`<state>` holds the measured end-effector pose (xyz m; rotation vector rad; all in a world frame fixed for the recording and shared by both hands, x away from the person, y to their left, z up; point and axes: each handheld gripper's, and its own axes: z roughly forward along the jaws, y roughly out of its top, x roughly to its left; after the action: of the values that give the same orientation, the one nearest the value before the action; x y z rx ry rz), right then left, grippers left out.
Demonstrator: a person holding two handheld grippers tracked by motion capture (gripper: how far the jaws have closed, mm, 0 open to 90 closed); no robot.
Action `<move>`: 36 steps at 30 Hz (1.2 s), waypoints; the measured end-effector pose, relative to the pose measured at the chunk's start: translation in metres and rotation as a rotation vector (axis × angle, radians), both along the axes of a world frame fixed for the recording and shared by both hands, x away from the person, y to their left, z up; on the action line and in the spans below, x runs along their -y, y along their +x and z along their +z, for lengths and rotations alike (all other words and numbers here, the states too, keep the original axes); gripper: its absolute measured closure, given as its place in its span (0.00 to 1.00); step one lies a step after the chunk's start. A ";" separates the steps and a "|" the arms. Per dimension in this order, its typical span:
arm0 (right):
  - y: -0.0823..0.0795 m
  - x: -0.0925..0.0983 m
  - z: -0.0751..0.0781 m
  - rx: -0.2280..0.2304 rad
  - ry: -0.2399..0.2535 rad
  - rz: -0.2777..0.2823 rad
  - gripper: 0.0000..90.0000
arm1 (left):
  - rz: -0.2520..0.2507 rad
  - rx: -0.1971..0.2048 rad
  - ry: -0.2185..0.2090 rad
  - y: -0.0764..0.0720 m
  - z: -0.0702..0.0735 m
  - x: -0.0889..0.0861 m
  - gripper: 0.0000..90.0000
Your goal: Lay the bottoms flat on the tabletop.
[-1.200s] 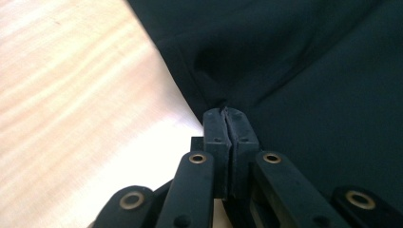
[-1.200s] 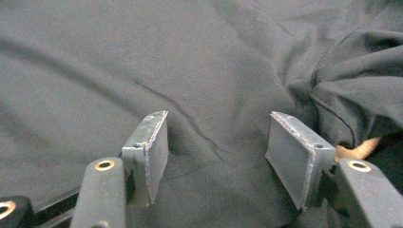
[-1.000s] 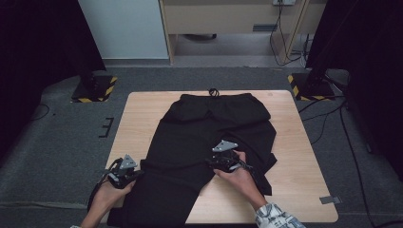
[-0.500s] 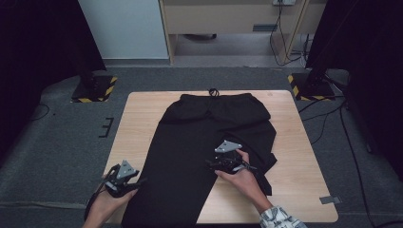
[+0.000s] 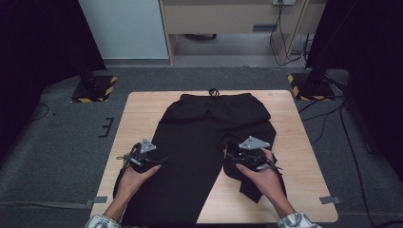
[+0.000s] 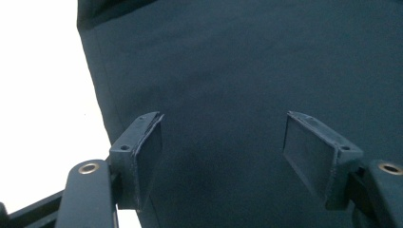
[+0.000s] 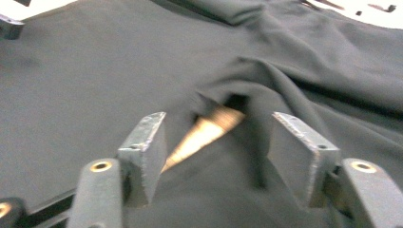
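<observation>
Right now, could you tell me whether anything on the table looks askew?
Yes: the trousers' right leg lies crumpled and folded under near the right gripper, while the left leg lies flat.

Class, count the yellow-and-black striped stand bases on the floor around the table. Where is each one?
2. One base sits off the table's far left corner, the other off its far right corner. More could be hidden in the dark.
</observation>
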<state>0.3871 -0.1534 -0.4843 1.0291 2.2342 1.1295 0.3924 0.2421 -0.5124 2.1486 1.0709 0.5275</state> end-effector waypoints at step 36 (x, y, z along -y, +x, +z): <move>-0.027 0.046 -0.041 -0.190 -0.059 0.023 0.69 | 0.003 -0.028 -0.042 0.004 -0.023 -0.005 0.15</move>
<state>0.3603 -0.1995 -0.5252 1.1308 2.4166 1.0061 0.3966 0.2470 -0.5350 2.1245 1.0911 0.4734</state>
